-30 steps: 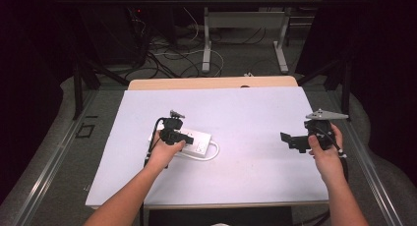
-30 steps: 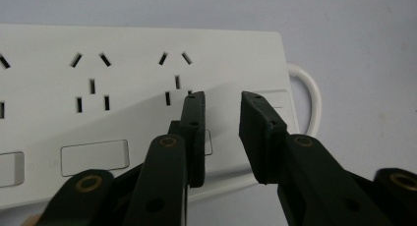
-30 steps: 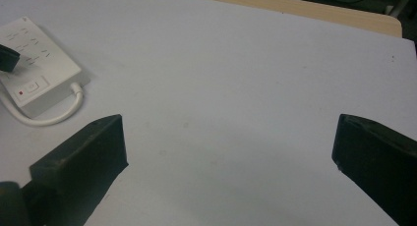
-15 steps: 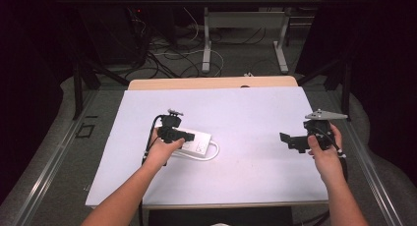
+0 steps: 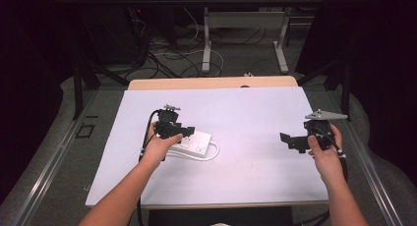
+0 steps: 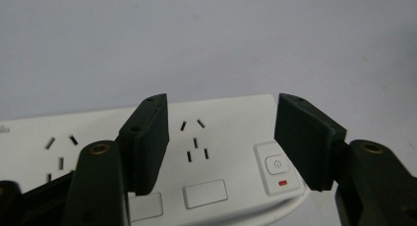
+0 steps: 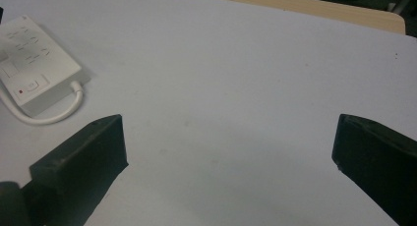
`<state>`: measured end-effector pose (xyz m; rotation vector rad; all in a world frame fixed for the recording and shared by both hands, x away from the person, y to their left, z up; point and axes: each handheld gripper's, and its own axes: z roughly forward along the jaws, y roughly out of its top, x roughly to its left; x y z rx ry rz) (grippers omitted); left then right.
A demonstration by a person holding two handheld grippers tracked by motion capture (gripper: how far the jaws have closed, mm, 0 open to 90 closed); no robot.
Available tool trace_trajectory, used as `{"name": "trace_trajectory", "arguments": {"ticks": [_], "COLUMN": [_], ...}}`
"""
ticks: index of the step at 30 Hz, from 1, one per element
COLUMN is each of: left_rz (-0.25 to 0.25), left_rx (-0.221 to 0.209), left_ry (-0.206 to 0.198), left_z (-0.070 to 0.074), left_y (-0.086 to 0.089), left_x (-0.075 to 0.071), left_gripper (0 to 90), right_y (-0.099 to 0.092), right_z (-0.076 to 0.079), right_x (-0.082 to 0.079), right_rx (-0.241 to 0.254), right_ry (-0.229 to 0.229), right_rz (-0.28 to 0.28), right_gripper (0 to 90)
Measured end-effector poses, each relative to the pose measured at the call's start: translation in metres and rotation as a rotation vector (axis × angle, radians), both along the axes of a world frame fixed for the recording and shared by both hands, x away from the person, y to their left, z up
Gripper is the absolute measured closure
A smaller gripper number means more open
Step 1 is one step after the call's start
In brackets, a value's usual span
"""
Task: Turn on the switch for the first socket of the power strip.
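On the white power strip (image 6: 216, 152) the readable marks are few: a power symbol on its switch (image 6: 277, 165), a small red mark below it, and at the left edge the tail of a printed word, too cut off to read. The left gripper (image 6: 221, 137) hangs over the strip, its jaws having just been opening; they stand apart above the sockets, with the strip's face below the gap and neither pad pressing on it. The strip lies flat on the white table (image 5: 255, 113), left of centre, its white cable (image 5: 209, 156) looping beside it. Well apart, the right gripper (image 5: 290, 140) hovers with jaws wide, holding nothing.
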<state>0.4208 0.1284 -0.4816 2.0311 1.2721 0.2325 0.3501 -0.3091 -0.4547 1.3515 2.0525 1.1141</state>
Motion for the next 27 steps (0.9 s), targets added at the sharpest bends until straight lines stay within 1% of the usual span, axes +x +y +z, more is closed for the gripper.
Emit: {"name": "trace_trajectory", "arguments": {"ticks": [1, 2, 3, 5, 6, 7, 8, 12, 15, 16, 18, 19, 21, 22, 24, 25, 26, 27], "left_rz": [0.000, 0.007, -0.001, 0.001, -0.003, 0.000, -0.001, -0.009, -0.022, -0.027, -0.019, -0.023, -0.028, -0.030, -0.029, -0.029, -0.029, -0.030], "left_rx": [0.003, -0.004, 0.002, -0.005, 0.002, -0.002, -0.002, 0.014, 0.003, 0.006, -0.015, -0.042, -0.070, -0.079, -0.096, -0.097, -0.113, -0.115], "left_ry": [-0.005, -0.006, -0.016, -0.030, -0.043, -0.046, -0.057, -0.076, -0.098, -0.105, -0.093, -0.092, -0.093, -0.089, -0.097, -0.095, -0.099, -0.100], "left_z": [0.001, 0.002, 0.003, 0.005, 0.007, 0.008, 0.010, 0.016, 0.020, 0.022, 0.025, 0.026, 0.029, 0.031, 0.034, 0.036, 0.037, 0.039], "left_y": [0.001, 0.001, 0.002, 0.003, 0.004, 0.005, 0.006, 0.008, 0.010, 0.011, 0.012, 0.012, 0.014, 0.015, 0.016, 0.017, 0.017, 0.018], "left_x": [0.000, 0.000, 0.001, 0.001, 0.001, 0.001, 0.001, 0.000, -0.001, -0.002, -0.003, -0.003, -0.004, -0.005, -0.006, -0.007, -0.008, -0.009], "left_gripper": [36.2, 35.6, 34.7, 33.7, 33.2, 32.6, 32.2, 29.9, 29.2, 28.3, 25.1, 22.4, 18.7, 17.4, 15.8, 15.5, 14.7, 13.3], "right_y": [0.000, 0.000, 0.000, -0.001, -0.001, 0.000, 0.000, 0.000, 0.000, 0.000, 0.001, 0.001, 0.000, 0.000, 0.000, 0.000, 0.000, 0.000], "right_z": [0.000, 0.000, 0.001, 0.001, 0.001, 0.001, 0.001, 0.001, 0.000, 0.000, 0.000, 0.001, 0.001, 0.001, 0.001, 0.001, 0.001, 0.001], "right_x": [0.000, 0.000, 0.000, 0.000, 0.000, 0.000, 0.000, -0.001, 0.000, 0.000, 0.000, -0.001, 0.000, -0.001, -0.001, -0.001, -0.001, -0.001], "right_rx": [-0.004, -0.003, -0.005, -0.005, -0.004, -0.001, -0.003, -0.004, -0.008, -0.010, -0.003, -0.004, -0.008, -0.008, -0.009, -0.008, -0.009, -0.009], "right_ry": [0.001, -0.003, -0.004, -0.005, -0.004, -0.006, -0.005, 0.000, -0.004, -0.006, -0.002, -0.001, -0.004, -0.004, -0.004, -0.004, -0.005, -0.003], "right_rz": [-0.003, -0.003, -0.003, -0.002, -0.004, -0.002, -0.003, -0.005, 0.004, 0.006, 0.000, -0.004, -0.002, -0.003, -0.003, -0.003, -0.002, -0.001], "right_gripper": [0.0, 0.0, 0.0, 0.0, 0.0, 0.0, 0.0, 0.0, 0.0, 0.0, 0.0, 0.0, 0.0, 0.0, 0.0, 0.0, 0.0, 0.0]}}
